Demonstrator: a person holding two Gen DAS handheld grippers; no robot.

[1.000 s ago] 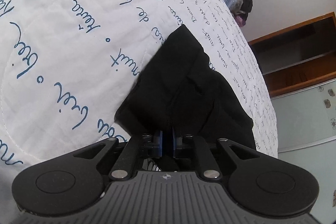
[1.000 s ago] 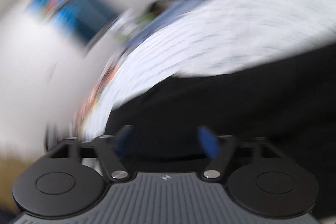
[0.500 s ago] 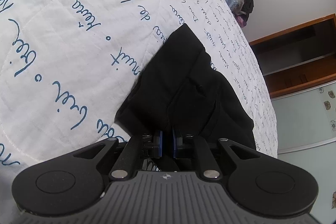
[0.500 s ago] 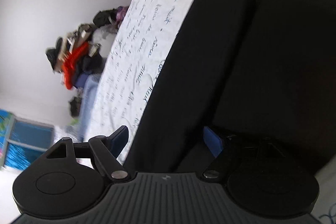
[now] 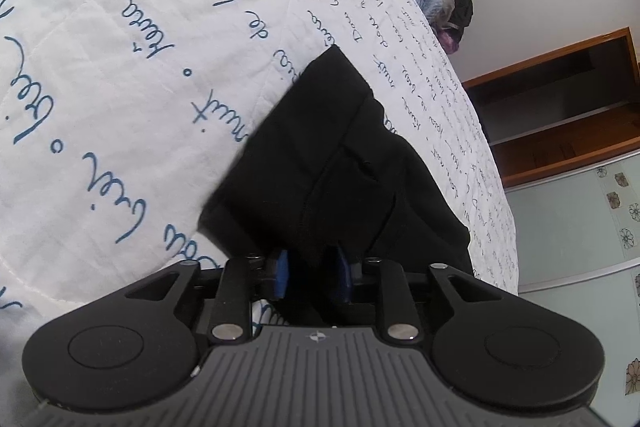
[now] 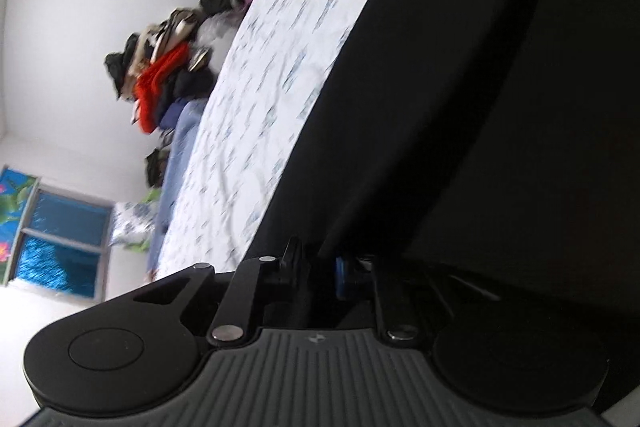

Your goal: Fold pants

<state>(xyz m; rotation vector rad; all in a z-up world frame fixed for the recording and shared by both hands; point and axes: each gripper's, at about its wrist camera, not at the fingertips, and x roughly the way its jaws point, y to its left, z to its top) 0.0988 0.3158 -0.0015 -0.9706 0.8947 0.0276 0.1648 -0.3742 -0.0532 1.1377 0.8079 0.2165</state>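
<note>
**Black pants on the bed, both grippers at the fabric**

The left gripper (image 5: pixel 311 277) has its jaws opening, a fold of the black pants (image 5: pixel 340 163) between the blue pads. The pants lie on the white lettered bedspread (image 5: pixel 120 67). The right gripper (image 6: pixel 318 273) is closing its jaws on the pants' edge (image 6: pixel 440 107).

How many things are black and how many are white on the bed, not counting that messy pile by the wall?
Black: 1, the pants
White with blue writing: 1, the bedspread
Total: 2
</note>
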